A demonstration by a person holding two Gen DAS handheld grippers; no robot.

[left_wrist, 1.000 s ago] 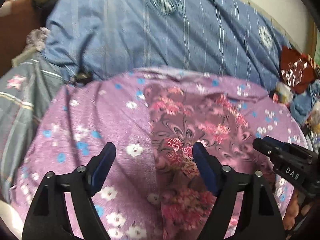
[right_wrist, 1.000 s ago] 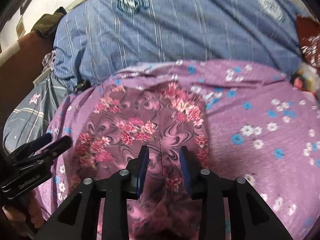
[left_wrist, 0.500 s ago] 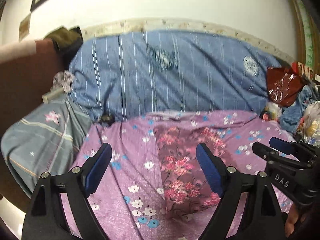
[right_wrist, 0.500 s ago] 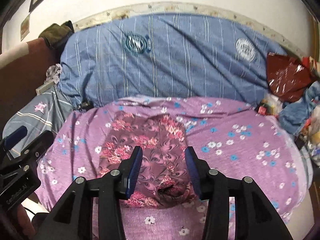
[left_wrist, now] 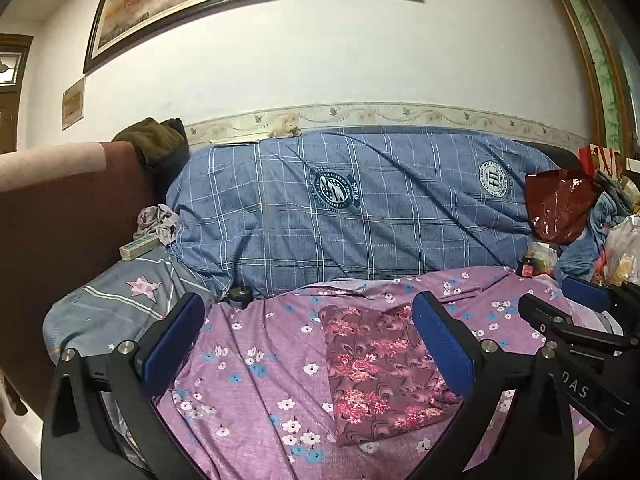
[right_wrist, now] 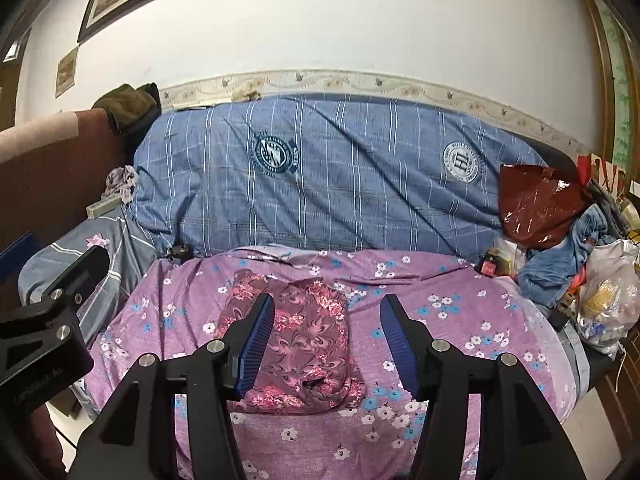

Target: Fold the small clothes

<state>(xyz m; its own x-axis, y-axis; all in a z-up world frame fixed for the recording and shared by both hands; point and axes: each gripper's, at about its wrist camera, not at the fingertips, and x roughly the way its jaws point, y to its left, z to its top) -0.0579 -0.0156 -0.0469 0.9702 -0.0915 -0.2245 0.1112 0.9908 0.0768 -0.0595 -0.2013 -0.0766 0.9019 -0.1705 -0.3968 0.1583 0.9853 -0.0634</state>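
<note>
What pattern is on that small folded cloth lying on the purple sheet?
Pink flowers over dark maroon swirls on the folded cloth, clearest from the left wrist.

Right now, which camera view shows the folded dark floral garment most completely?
The left wrist view. There the folded floral garment lies almost whole on the purple sheet, only its right edge hidden behind a blue pad. In the right wrist view the garment is partly covered by the left pad of the right tool.

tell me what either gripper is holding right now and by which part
Nothing is held. The left gripper and right gripper both stand open and empty above the folded maroon floral cloth, which lies on the purple flowered sheet.
</note>
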